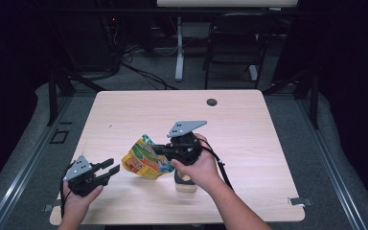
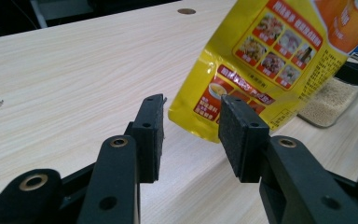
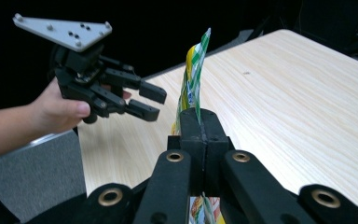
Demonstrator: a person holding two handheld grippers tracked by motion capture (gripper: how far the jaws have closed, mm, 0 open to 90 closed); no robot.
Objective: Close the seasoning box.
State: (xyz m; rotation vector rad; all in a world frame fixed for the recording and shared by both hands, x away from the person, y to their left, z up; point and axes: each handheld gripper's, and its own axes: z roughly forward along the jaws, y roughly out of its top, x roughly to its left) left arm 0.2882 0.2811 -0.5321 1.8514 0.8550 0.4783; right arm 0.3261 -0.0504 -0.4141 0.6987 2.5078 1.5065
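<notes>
A yellow food pouch (image 1: 143,159) with printed pictures hangs above the table, pinched at its right edge by my right gripper (image 1: 163,150). Seen edge-on, the pouch (image 3: 193,74) rises from between the shut jaws of the right gripper (image 3: 199,126). My left gripper (image 1: 111,168) stands open near the table's front left, pointing at the pouch and apart from it. The pouch's lower corner (image 2: 261,60) hangs just beyond the open left gripper (image 2: 193,126). A glass jar (image 2: 335,95) of pale grains stands behind the pouch, and also under the right hand (image 1: 186,183).
The light wooden table (image 1: 124,115) has a round cable hole (image 1: 212,102) at its far edge. A dark chair (image 1: 235,43) and a white desk leg (image 1: 179,48) stand beyond the table on grey floor. The left gripper (image 3: 144,100) faces the pouch from the table's edge.
</notes>
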